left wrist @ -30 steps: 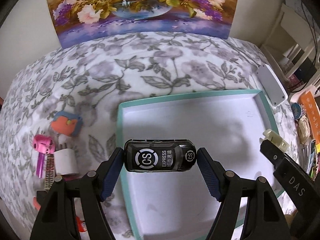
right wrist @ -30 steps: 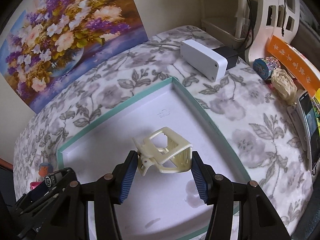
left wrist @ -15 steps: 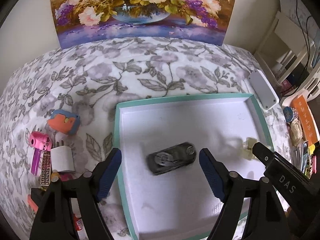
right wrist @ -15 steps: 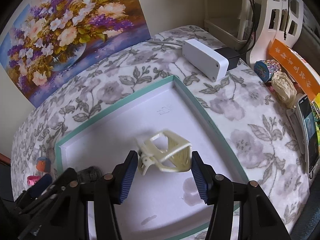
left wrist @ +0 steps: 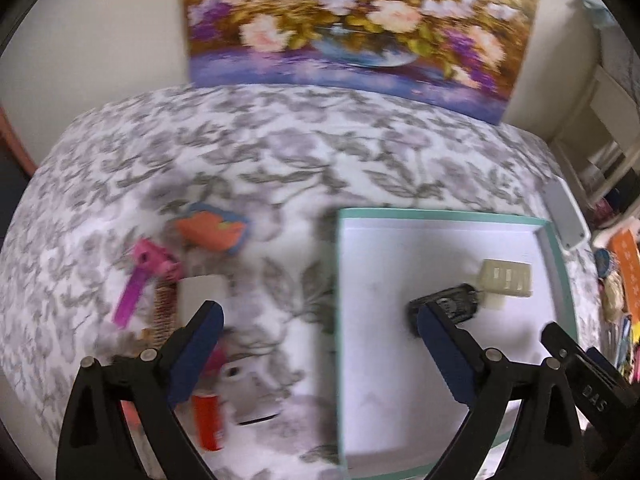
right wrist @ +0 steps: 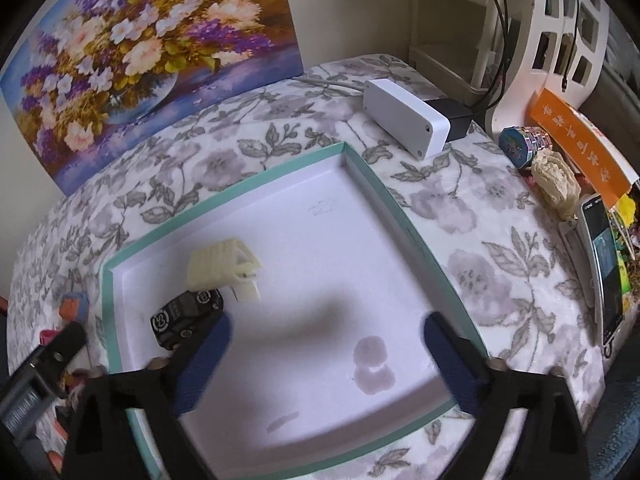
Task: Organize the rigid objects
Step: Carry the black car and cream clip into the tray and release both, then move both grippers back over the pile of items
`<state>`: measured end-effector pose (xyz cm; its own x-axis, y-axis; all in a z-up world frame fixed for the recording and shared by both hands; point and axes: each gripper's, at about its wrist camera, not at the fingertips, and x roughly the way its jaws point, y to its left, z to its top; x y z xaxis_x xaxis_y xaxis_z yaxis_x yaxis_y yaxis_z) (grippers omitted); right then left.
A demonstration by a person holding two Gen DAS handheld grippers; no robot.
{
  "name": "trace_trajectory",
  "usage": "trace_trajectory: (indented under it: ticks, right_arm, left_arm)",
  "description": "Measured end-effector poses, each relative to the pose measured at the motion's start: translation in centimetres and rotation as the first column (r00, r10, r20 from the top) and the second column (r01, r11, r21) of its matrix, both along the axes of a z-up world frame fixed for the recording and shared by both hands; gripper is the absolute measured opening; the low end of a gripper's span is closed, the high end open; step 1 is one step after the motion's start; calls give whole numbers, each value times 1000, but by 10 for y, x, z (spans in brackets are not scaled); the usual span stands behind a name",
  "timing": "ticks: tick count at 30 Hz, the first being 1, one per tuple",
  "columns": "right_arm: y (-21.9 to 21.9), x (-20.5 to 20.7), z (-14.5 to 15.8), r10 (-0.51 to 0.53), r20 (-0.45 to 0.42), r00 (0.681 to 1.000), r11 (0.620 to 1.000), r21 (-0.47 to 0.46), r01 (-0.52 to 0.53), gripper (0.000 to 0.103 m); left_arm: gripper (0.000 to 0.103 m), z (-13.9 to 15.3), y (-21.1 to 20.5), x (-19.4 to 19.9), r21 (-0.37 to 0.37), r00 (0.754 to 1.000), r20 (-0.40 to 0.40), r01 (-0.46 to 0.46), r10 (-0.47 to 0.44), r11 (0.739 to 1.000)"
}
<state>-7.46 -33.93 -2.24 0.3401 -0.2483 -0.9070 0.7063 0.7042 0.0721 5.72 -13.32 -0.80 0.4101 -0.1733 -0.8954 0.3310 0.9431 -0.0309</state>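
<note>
A black toy car (left wrist: 448, 305) and a cream hair claw clip (left wrist: 506, 280) lie touching each other on the white floor of the teal-rimmed tray (left wrist: 440, 213). My left gripper (left wrist: 320, 320) hovers over the tray's left edge and the flowered cloth. Its jaws are opening and hold nothing. In the right wrist view the car (right wrist: 186, 314) and clip (right wrist: 220, 268) rest in the tray's (right wrist: 224, 205) left part. My right gripper (right wrist: 328, 344) stands above the tray floor with its jaws opening and nothing between them.
Left of the tray lies a pile of small items: an orange and blue piece (left wrist: 212, 228), a pink toy (left wrist: 152, 260), a white block (left wrist: 200, 292), a red tube (left wrist: 208, 420). A white box (right wrist: 404, 120), a round tin (right wrist: 524, 146) and a phone (right wrist: 604, 264) sit on the right.
Both grippers let go and opened wide. The car and the clip dropped into the tray and now lie side by side. The left gripper swung left toward the pile.
</note>
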Motion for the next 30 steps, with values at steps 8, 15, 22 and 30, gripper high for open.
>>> trace_trajectory:
  ticks: [8,15,22,30]
  right_arm:
    - [20,-2,-4,44,-23,999,999,0,-44,103]
    - [39,-8,14,33,5,999,999,-21,-33,103]
    - [80,-5,45,100,82,992,994,-58,-95,103]
    - [148,22,54,270,139,953,962,-12,-271,103]
  left_arm:
    - [98,-2,60,-1,73,986,-46,-156,160,985]
    - [98,14,112,-7,65,970,-25,-239,241,969]
    - [98,33,153,-10,21,959,18,-282,282,959]
    - [98,32,199,-5,-25,930,-9,-368,368,929]
